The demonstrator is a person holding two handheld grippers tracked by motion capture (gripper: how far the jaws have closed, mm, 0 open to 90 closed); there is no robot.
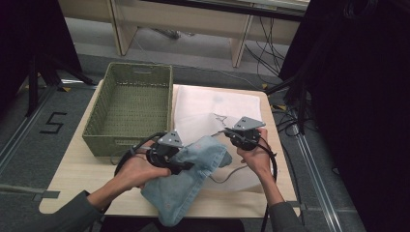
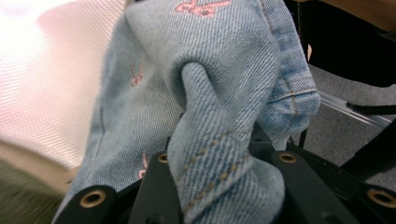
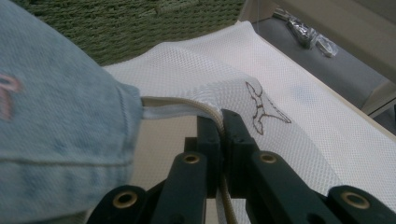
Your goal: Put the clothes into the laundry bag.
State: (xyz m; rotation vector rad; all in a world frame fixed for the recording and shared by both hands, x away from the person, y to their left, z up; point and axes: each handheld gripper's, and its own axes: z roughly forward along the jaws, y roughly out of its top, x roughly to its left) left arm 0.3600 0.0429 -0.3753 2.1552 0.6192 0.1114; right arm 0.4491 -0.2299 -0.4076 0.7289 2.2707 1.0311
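Pinching hard, the right gripper (image 3: 223,122) had its two black jaws clamped together on the hemmed edge of the white mesh garment (image 3: 299,121), the pale binding pulled up taut between the pads and running down behind them. A small brown line drawing (image 3: 262,108) sat on the cloth just beside that grip. Across the way, the left gripper (image 2: 219,154) was clenched on a thick fold of the light blue denim garment (image 2: 219,70): a stitched seam bunched up between its jaws, and the cloth was puckered where it was drawn in. Little pink embroidered marks (image 2: 136,74) dotted the denim.

From above, the left gripper (image 1: 170,153) lay low on the denim garment (image 1: 186,181), which was heaped at the near edge of the wooden table (image 1: 72,169), partly over the white garment (image 1: 212,108), with one end drooping over the table's front. The right gripper (image 1: 238,137) held the white garment's near edge lifted, just right of the denim; the rest of that garment lay spread flat towards the table's far side. The person's left hand (image 1: 133,171) and right hand (image 1: 256,154) wrapped the gripper bodies, cables looping away beneath. A green woven basket (image 1: 130,104) stood on the table's left half, touching the white cloth's left edge.
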